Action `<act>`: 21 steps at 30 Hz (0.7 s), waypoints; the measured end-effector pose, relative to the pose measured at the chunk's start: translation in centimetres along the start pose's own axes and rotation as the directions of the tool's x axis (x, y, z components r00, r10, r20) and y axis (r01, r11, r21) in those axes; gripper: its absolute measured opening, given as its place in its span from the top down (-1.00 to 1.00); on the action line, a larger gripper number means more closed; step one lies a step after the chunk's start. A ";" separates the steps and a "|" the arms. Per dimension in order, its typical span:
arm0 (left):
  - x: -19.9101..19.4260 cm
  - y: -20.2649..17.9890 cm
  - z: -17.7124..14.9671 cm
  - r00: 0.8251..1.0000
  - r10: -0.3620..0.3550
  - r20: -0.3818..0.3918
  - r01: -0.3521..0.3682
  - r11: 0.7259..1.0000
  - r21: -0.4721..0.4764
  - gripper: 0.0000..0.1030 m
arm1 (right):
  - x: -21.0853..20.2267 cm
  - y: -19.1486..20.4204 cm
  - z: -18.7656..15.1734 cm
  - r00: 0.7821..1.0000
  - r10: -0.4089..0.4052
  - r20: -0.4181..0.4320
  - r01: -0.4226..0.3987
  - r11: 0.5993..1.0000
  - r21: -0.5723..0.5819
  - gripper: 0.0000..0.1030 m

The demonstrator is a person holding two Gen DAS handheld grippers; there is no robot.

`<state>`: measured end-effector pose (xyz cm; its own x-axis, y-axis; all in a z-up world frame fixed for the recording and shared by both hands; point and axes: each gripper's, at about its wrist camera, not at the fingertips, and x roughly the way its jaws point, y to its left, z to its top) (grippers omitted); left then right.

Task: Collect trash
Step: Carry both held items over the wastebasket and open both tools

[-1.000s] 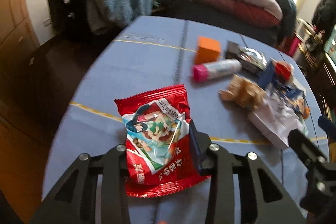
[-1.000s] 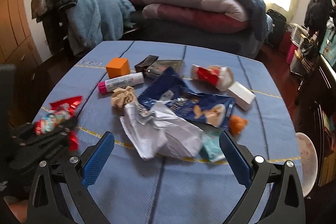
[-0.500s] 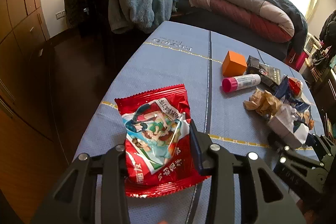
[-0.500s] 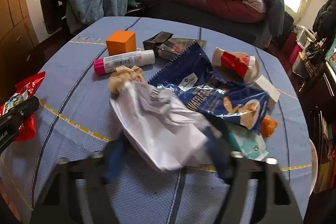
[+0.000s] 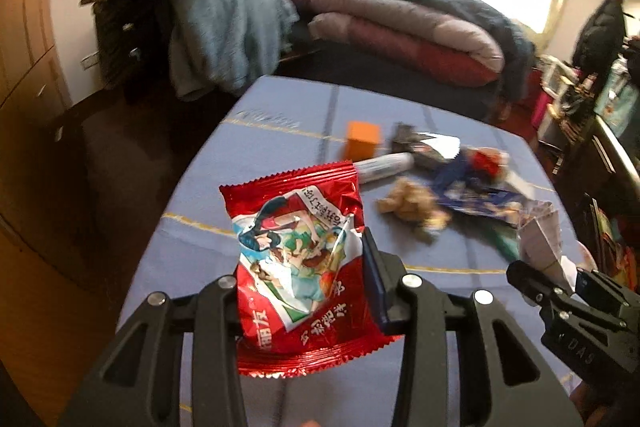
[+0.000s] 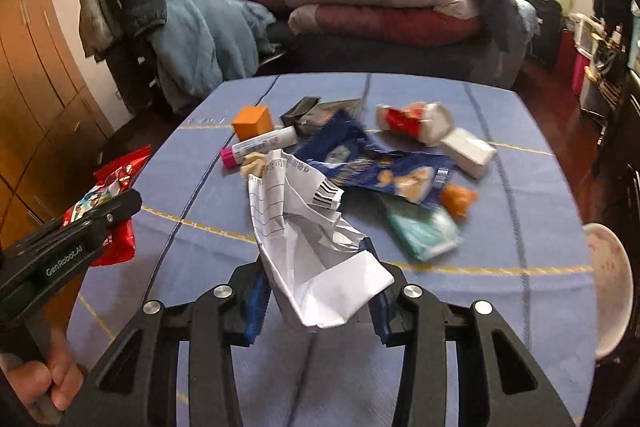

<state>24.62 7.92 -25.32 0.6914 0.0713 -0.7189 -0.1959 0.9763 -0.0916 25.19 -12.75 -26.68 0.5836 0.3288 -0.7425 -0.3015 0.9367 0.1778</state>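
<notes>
My left gripper (image 5: 304, 283) is shut on a red snack packet (image 5: 300, 259) and holds it above the table's left edge; the packet also shows in the right wrist view (image 6: 102, 203). My right gripper (image 6: 316, 291) is shut on a crumpled white paper (image 6: 312, 243) and holds it over the near part of the blue tablecloth (image 6: 520, 219). On the table lie a blue crisp bag (image 6: 376, 163), a teal wrapper (image 6: 424, 231), a brown crumpled tissue (image 5: 412, 207) and a red-and-white wrapper (image 6: 412, 119).
An orange cube (image 6: 252, 121), a pink-capped tube (image 6: 260, 147), a dark foil packet (image 6: 316, 111), a white block (image 6: 468, 151) and a small orange lump (image 6: 460, 199) lie on the table. A white bowl (image 6: 608, 275) sits at the right edge. A bed with quilts stands behind.
My right gripper went from open to shut on the white paper and lifted it off the pile. My left gripper kept hold of the red packet and swung with it.
</notes>
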 end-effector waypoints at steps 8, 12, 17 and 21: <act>-2.5 -7.1 -0.1 0.992 -0.120 0.029 0.116 0.987 0.108 0.21 | -5.9 -5.1 -2.0 0.992 -0.099 0.073 0.094 0.993 0.067 0.17; -3.1 -10.9 -0.3 0.982 -0.185 0.027 0.178 0.971 0.160 0.21 | -8.2 -8.6 -2.9 0.983 -0.158 0.095 0.147 0.982 0.120 0.17; -3.5 -16.6 -0.7 0.963 -0.267 0.023 0.253 0.934 0.254 0.21 | -10.2 -12.8 -4.0 0.966 -0.232 0.111 0.208 0.959 0.194 0.17; -3.5 -20.7 -1.0 0.928 -0.372 -0.009 0.357 0.883 0.304 0.21 | -11.3 -15.8 -4.7 0.954 -0.277 0.114 0.242 0.938 0.248 0.17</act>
<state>25.55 -12.79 -21.61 0.7082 -0.2991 -0.6395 0.2853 0.9498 -0.1283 19.82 -31.82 -24.10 0.7265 0.0684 -0.6837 0.0457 0.9880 0.1473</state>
